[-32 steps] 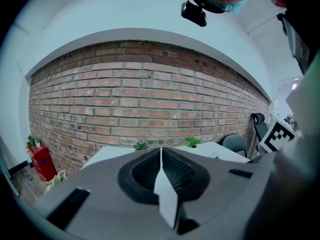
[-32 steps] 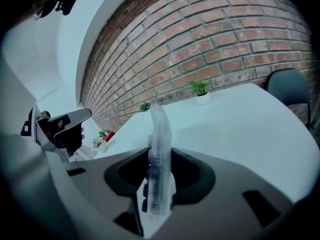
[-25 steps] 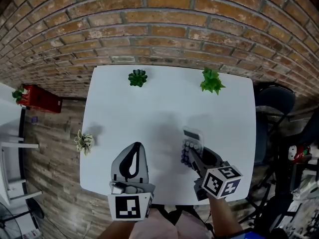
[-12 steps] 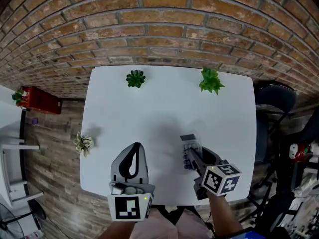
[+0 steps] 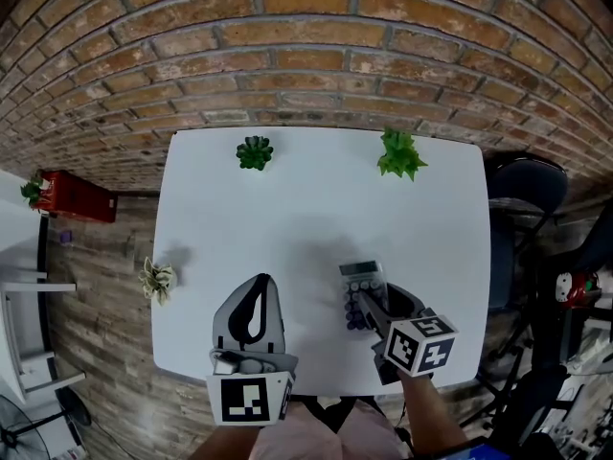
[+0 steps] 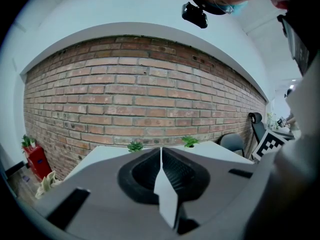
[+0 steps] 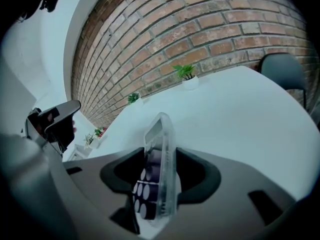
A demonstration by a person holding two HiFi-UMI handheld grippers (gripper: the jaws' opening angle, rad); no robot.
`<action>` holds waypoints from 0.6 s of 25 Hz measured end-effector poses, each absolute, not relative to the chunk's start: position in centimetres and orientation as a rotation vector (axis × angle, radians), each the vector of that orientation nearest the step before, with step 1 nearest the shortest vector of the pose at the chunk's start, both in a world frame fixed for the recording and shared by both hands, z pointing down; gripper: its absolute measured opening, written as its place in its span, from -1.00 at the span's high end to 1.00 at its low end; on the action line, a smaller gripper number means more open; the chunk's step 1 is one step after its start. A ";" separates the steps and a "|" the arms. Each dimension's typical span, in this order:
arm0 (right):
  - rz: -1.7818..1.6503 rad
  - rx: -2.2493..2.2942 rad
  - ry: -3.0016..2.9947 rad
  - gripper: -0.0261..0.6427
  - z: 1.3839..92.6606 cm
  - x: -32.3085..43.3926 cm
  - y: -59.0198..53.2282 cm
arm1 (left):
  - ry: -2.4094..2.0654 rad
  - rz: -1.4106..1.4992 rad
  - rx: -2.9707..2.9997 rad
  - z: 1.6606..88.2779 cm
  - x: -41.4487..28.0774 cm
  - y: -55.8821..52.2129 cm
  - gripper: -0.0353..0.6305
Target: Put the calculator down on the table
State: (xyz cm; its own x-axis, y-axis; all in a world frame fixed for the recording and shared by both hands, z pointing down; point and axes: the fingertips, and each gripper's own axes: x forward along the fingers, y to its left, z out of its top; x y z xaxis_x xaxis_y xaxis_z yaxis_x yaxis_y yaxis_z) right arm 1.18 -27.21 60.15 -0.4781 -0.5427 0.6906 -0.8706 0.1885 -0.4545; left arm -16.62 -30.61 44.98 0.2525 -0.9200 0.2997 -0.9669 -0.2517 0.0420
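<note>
The calculator (image 5: pixel 357 289), clear-cased with purple keys, sits at the near right of the white table (image 5: pixel 287 209), tilted with its display toward the wall. In the right gripper view the calculator (image 7: pixel 159 156) stands on edge between the jaws, its back against the right one and a gap at the left one. My right gripper (image 5: pixel 370 307) is opening around it, angled down at the table. My left gripper (image 5: pixel 251 316) hovers over the near edge, jaws shut on nothing; in the left gripper view the left gripper (image 6: pixel 161 156) shows its pads meeting.
A dark green plant (image 5: pixel 254 152) and a light green plant (image 5: pixel 399 154) stand at the table's far edge by the brick wall. A small pale plant (image 5: pixel 156 279) sits off the left edge. A red crate (image 5: pixel 72 195) is on the floor left, a dark chair (image 5: pixel 522 192) right.
The right gripper sank a little toward the table with the calculator. Its jaws have widened, and the calculator now leans loose between them.
</note>
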 end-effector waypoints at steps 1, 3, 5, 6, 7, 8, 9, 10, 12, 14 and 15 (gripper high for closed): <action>1.203 1.330 -2.095 0.30 60.2 1.2 -27.2 | -1.769 0.326 2.314 45.0 -16.6 -30.6 0.84; 1.209 1.330 -2.092 0.29 60.4 1.3 -27.2 | -1.768 0.321 2.316 44.9 -16.4 -30.7 0.84; 1.211 1.329 -2.089 0.28 60.5 1.5 -27.3 | -1.766 0.322 2.315 44.9 -16.3 -30.7 0.84; 1.211 1.327 -2.088 0.27 60.6 1.7 -27.3 | -1.766 0.331 2.320 45.0 -16.3 -30.6 0.84; 1.209 1.326 -2.086 0.27 60.7 1.7 -27.3 | -1.766 0.337 2.323 45.0 -16.2 -30.6 0.84; 1.204 1.326 -2.085 0.26 60.7 1.8 -27.3 | -1.766 0.339 2.324 44.9 -16.2 -30.6 0.84; 1.199 1.327 -2.083 0.25 60.7 1.9 -27.3 | -1.768 0.339 2.325 44.8 -16.1 -30.5 0.84; 1.194 1.330 -2.081 0.25 60.7 2.0 -27.4 | -1.769 0.339 2.326 44.7 -16.1 -30.5 0.84; 1.187 1.334 -2.079 0.24 60.7 2.2 -27.3 | -1.774 0.336 2.327 44.5 -16.0 -30.3 0.84; 1.181 1.331 -2.084 0.23 60.8 2.2 -27.3 | -1.779 0.330 2.327 44.3 -15.9 -30.1 0.84; 1.176 1.326 -2.088 0.20 60.9 2.2 -27.3 | -1.781 0.329 2.327 44.2 -15.9 -30.0 0.84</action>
State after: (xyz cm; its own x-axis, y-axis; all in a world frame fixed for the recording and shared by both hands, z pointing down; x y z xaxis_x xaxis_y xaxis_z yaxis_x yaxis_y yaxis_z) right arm 2.19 -27.27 60.94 -0.4699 -0.5402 0.6981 -0.8770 0.1957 -0.4388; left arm -15.87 -29.96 44.25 0.2524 -0.9232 0.2899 -0.9658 -0.2586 0.0174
